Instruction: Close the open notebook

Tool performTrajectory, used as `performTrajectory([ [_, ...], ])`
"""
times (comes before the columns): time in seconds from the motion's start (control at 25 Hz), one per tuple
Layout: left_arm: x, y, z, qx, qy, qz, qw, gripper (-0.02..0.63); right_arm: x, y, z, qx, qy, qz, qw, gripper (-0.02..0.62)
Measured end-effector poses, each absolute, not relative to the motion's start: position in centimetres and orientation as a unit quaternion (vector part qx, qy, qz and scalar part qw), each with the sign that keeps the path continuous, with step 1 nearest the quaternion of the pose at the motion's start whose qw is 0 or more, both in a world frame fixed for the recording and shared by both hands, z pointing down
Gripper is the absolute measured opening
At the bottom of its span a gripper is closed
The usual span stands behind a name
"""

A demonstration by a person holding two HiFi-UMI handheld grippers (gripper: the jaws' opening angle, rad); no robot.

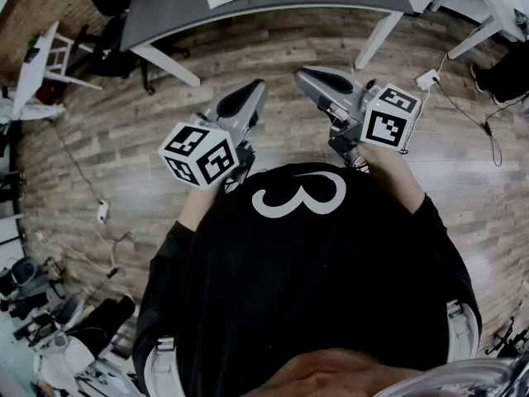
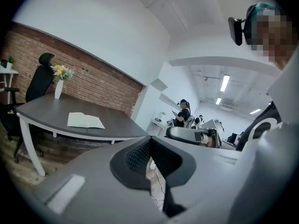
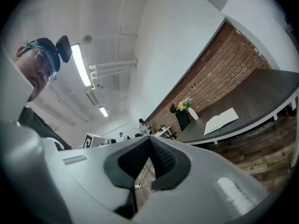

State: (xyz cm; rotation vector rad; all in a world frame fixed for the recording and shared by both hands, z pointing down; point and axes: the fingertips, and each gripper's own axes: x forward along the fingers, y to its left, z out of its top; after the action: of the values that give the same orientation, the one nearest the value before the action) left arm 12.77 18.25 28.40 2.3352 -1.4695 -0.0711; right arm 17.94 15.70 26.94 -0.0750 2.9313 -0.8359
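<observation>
Notebook (image 2: 85, 121) lies open and flat, pages up, near the front edge of the dark counter (image 2: 44, 111), well apart from both tongs. A vase w/ flowers (image 2: 59, 87) stands farther back by the brick wall. The person holds the left tongs (image 2: 149, 140) and right tongs (image 3: 150, 139) up in front of the chest, each pressed together w/ nothing between the jaws.

My read: it's light, w/ soft floppy pages. Covers are prob. stiffer, though from this far I can't tell hard cover from soft. It's not fragile, but pages crease easily and it may slide on the smooth top. Best hold is the outer edge of one cover. Pinch cover plus pages and swing over the spine while the other tongs pin the opposite half.
</observation>
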Motion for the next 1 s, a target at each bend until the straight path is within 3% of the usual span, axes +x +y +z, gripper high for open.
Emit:
performTrajectory([
  [0.68, 15.0, 18.3, 28.0, 0.828, -0.531, -0.026, 0.179, 0.012, 20.2, 15.2, 26.7, -0.016, 0.961, -0.270, 0.050, 0.002],
  [1.0, 14.3, 17.1, 30.1, 0.824, -0.531, -0.025, 0.196, 0.012, 20.3, 13.1, 27.8, -0.020, 0.935, -0.340, 0.102, 0.002],
])
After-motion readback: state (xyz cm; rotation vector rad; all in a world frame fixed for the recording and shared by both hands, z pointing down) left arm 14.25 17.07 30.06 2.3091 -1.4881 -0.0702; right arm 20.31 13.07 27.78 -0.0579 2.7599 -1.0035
